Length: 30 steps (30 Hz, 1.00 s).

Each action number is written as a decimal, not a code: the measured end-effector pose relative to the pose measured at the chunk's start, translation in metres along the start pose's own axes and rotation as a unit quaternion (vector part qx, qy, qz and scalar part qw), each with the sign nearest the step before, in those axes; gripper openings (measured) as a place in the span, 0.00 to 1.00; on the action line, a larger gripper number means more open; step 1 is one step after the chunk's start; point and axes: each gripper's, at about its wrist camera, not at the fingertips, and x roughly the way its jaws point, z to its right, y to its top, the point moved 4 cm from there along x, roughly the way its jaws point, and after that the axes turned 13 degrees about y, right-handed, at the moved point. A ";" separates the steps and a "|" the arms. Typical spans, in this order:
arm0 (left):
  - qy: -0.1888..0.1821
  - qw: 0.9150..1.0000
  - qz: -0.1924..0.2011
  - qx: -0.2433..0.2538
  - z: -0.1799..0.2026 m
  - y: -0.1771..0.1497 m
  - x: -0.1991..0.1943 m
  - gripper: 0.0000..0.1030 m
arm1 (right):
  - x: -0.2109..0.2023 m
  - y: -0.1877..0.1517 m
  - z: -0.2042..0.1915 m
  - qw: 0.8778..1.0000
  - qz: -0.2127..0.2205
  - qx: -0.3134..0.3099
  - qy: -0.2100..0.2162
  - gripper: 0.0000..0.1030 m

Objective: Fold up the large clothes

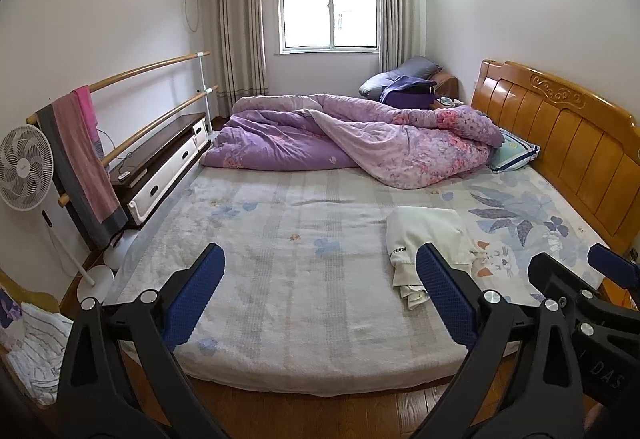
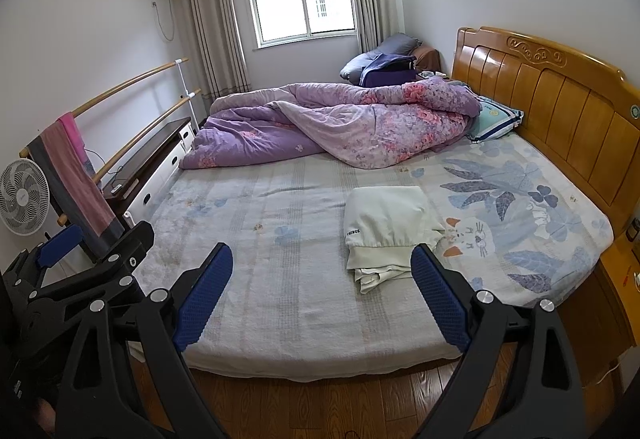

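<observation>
While both grippers hang over the foot edge of the bed (image 1: 280,239), nothing is gripped: left gripper (image 1: 320,299) has its blue fingers (image 1: 196,295) spread wide, empty; right gripper (image 2: 322,295) same, fingers (image 2: 204,291) spread wide, empty.

Landmark = bed. White garment (image 2: 390,223) lies folded into a compact bundle on the bed sheet, toward the headboard (image 2: 560,99) side and near the foot edge. Small dark "THINGS" print on its left hem. Some looser fabric sticks out under the bundle at the near end. In the right wrist view the right gripper's right finger overlaps the garment's near edge; contact can't be confirmed. In the left wrist view the garment (image 1: 428,239) sits just behind the left gripper's right finger, again no clear contact.

Purple floral quilt (image 1: 352,139) is heaped across the far side of the bed. Pillow (image 1: 514,153) at the headboard, partly under the quilt. Left of the bed: standing fan (image 1: 24,171), rail with pink and grey towels (image 1: 80,167), low cabinet (image 1: 168,163). Window (image 1: 328,7) beyond the bed.

Each gripper shows at the edge of the other's view.
</observation>
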 end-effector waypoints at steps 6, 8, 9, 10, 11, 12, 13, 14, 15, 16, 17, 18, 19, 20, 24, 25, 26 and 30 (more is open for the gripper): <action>-0.003 1.000 0.003 -0.002 -0.001 0.003 0.001 0.94 | 0.001 0.002 0.000 1.000 0.002 -0.002 0.002 0.85; -0.004 1.000 0.005 -0.001 0.000 0.006 0.002 0.94 | 0.001 0.003 0.000 1.000 0.002 -0.003 0.001 0.85; -0.005 1.000 0.005 -0.001 0.000 0.007 0.002 0.94 | 0.001 0.003 0.000 1.000 0.003 -0.004 0.001 0.85; -0.005 1.000 0.006 0.000 0.001 0.008 0.003 0.94 | 0.002 0.003 0.000 1.000 0.003 -0.003 0.001 0.85; -0.006 1.000 0.006 0.000 0.001 0.009 0.004 0.94 | 0.002 0.003 0.000 1.000 0.003 -0.003 0.002 0.85; -0.008 1.000 0.005 0.000 0.001 0.009 0.004 0.94 | 0.002 0.004 0.000 1.000 0.003 -0.003 0.002 0.85; -0.009 1.000 0.004 -0.001 0.002 0.009 0.004 0.94 | 0.002 0.003 0.001 1.000 0.004 -0.002 0.001 0.85; -0.009 1.000 0.004 0.000 0.001 0.009 0.005 0.94 | 0.002 0.004 0.001 1.000 0.003 -0.002 0.001 0.85; -0.009 1.000 0.004 -0.001 0.001 0.009 0.005 0.94 | 0.002 0.004 0.001 1.000 0.002 -0.002 0.001 0.85; -0.009 1.000 0.004 -0.001 0.001 0.009 0.005 0.94 | 0.002 0.004 0.000 1.000 0.002 -0.002 0.001 0.85; -0.009 1.000 0.004 0.001 0.001 0.009 0.005 0.94 | 0.002 0.004 0.001 1.000 0.001 -0.002 0.001 0.85; -0.009 1.000 0.004 0.000 0.002 0.009 0.004 0.94 | 0.002 0.004 0.001 1.000 0.001 -0.001 0.002 0.85; -0.009 1.000 0.006 0.000 0.003 0.009 0.005 0.94 | 0.002 0.005 0.000 1.000 0.002 -0.001 0.002 0.85; -0.009 1.000 0.006 0.000 0.002 0.010 0.005 0.94 | 0.001 0.005 0.000 1.000 0.002 -0.001 0.002 0.85; -0.016 1.000 0.007 -0.004 0.000 0.012 0.010 0.94 | 0.001 0.006 0.000 1.000 0.002 -0.001 0.004 0.85; -0.017 1.000 0.009 -0.005 -0.003 0.013 0.010 0.94 | 0.001 0.007 0.000 1.000 0.002 -0.001 0.004 0.85; -0.016 1.000 0.013 -0.005 -0.003 0.013 0.011 0.94 | 0.000 0.007 0.000 1.000 0.002 -0.001 0.005 0.85; -0.012 1.000 0.020 -0.001 -0.003 0.014 0.012 0.94 | 0.000 0.009 0.000 1.000 0.002 -0.002 0.005 0.85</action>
